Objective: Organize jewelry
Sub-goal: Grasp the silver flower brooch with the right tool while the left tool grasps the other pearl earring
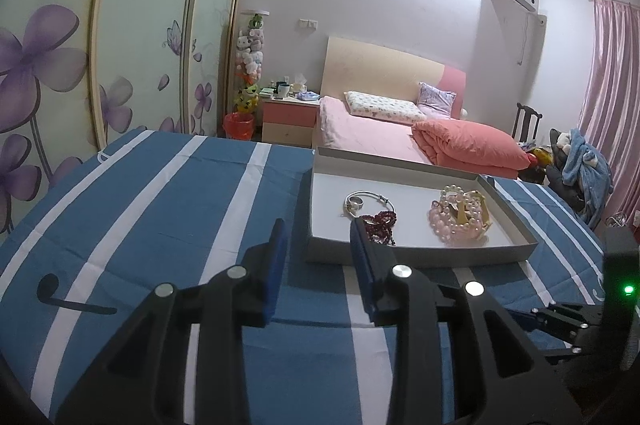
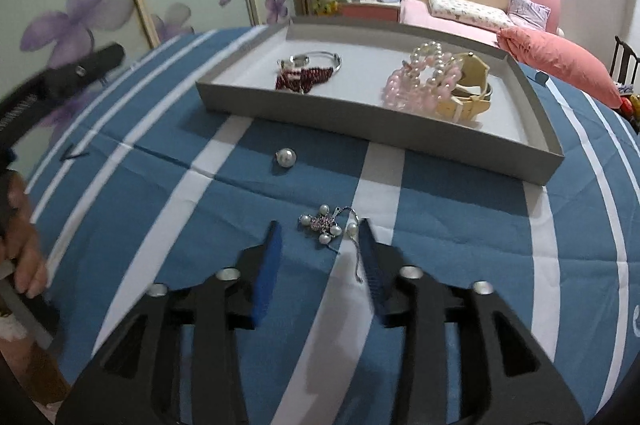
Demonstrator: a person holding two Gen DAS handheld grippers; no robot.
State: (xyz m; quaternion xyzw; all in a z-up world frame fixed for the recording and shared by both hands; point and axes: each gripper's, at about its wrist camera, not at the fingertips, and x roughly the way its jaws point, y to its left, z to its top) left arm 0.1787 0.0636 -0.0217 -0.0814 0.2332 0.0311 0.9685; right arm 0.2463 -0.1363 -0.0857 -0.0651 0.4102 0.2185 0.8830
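Hovering with right tongs (image 2: 318, 245) parted and empty around pearl brooch (image 2: 322, 223) on striped worktop (image 2: 160, 193), left tongs (image 1: 316, 237) parted, empty, facing grey tray (image 1: 420, 257).

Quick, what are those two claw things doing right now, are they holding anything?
Left gripper: open, holding nothing, in front of the tray.
Right gripper: open, holding nothing, jaws either side of the pearl brooch on the cloth.

Tray wall (image 2: 360, 121) blocks; cloth (image 2: 160, 209) beside seems open.
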